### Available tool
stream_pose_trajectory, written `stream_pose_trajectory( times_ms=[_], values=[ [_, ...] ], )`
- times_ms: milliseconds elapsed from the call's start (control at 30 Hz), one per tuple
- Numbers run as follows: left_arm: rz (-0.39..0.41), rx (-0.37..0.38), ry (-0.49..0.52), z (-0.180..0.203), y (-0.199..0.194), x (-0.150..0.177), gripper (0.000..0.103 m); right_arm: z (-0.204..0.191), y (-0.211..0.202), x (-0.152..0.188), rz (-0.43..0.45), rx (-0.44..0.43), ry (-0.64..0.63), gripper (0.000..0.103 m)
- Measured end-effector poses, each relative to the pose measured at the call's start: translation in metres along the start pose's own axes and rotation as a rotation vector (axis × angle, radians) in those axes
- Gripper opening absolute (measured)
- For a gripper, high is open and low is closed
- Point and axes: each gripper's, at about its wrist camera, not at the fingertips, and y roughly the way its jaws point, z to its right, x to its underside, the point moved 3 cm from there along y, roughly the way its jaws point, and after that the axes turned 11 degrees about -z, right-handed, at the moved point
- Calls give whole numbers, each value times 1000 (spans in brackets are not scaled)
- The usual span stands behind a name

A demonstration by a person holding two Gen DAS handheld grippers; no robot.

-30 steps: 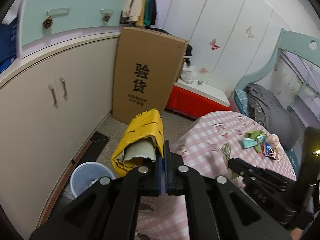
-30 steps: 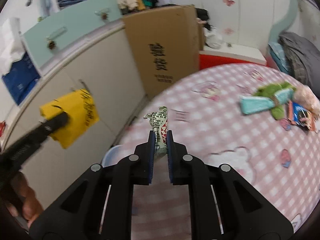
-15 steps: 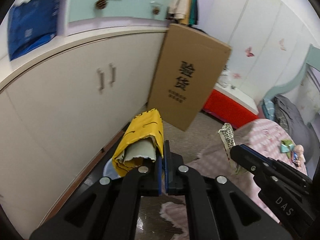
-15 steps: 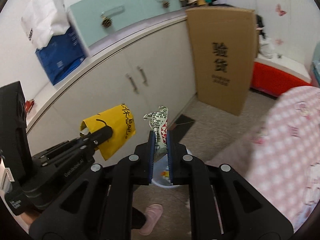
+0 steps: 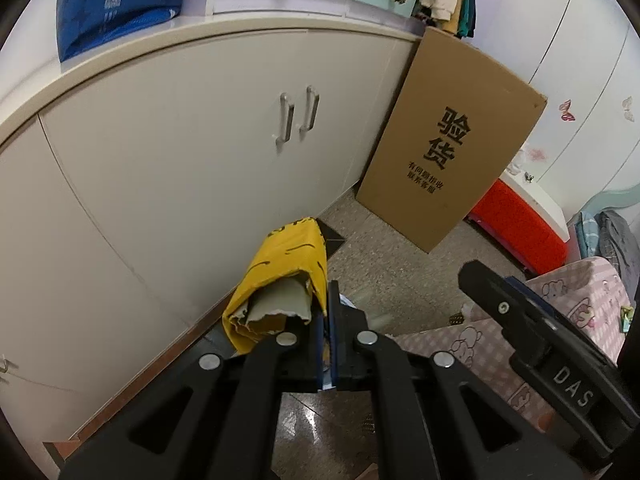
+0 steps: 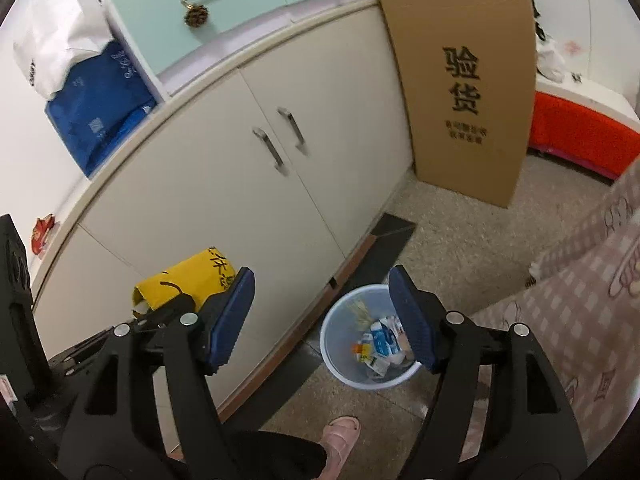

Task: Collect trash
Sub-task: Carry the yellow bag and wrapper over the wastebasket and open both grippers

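My left gripper [image 5: 328, 314] is shut on a torn yellow package [image 5: 282, 276] with grey lining, held out above the floor beside the cabinet. In the right wrist view the same yellow package [image 6: 188, 280] hangs at the left, level with my right gripper [image 6: 322, 280]. That gripper's jaws are opening and stand wide apart with nothing between them. A pale blue trash bin [image 6: 332, 368] sits on the floor right under it, holding several wrappers [image 6: 380, 346]. One black finger of the right gripper [image 5: 516, 312] shows in the left wrist view.
A cream cabinet [image 6: 248, 184] runs along the left, with a tall cardboard box [image 6: 464, 88] leaning at its end. The pink checked tablecloth [image 6: 580, 312] hangs at the right. A person's foot in a pink slipper [image 6: 340, 436] stands by the bin. A red box [image 6: 580, 132] sits beyond.
Both grippers swung from the table to the floor by the cabinet. The right gripper's jaws opened and the green-and-white wrapper is gone from them. The left still grips the yellow package.
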Motion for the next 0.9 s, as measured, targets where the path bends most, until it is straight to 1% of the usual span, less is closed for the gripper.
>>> stream_pose_trajectory(
  times_ms=[233,600,900],
  values=[
    [-17,5,20,12,6,3,3,12,-17,14,9,25,7,69],
    [-1,7,62,34,-5,8,3,19,-46,24,79,62,10,70],
    [2,6,83,46,-1,3,3,27,-61,21,150,67,32,71]
  ],
)
